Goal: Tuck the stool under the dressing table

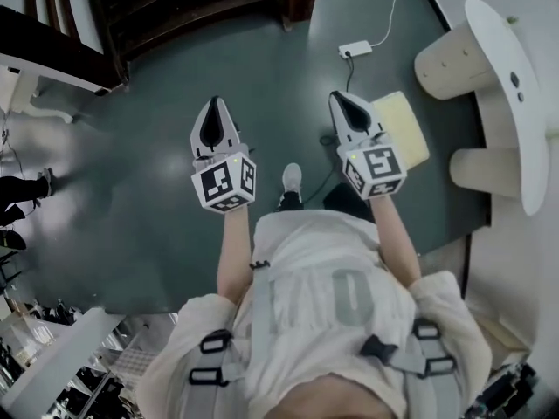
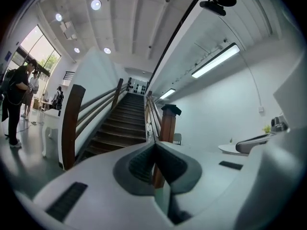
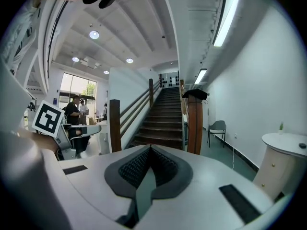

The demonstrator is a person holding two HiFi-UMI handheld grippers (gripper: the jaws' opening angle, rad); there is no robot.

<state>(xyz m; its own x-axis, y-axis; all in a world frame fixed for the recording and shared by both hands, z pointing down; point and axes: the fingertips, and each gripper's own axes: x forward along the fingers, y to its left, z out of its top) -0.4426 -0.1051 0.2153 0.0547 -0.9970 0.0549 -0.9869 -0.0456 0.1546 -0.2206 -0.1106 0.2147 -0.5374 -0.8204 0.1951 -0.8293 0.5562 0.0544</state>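
I hold my left claw (image 1: 214,105) and right claw (image 1: 342,99) pressed together, empty, since the stool (image 1: 403,127) down to the right claw's right probably needs shoving, not pinching.

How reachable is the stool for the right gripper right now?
Probably yes: the stool stands on open floor just right of the shut right gripper, nothing between; the gripper likely needs lowering.

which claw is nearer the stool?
The right claw: in the head view it overlaps the edge of the cream-cushioned stool, while the left claw is over the floor, well to its left.
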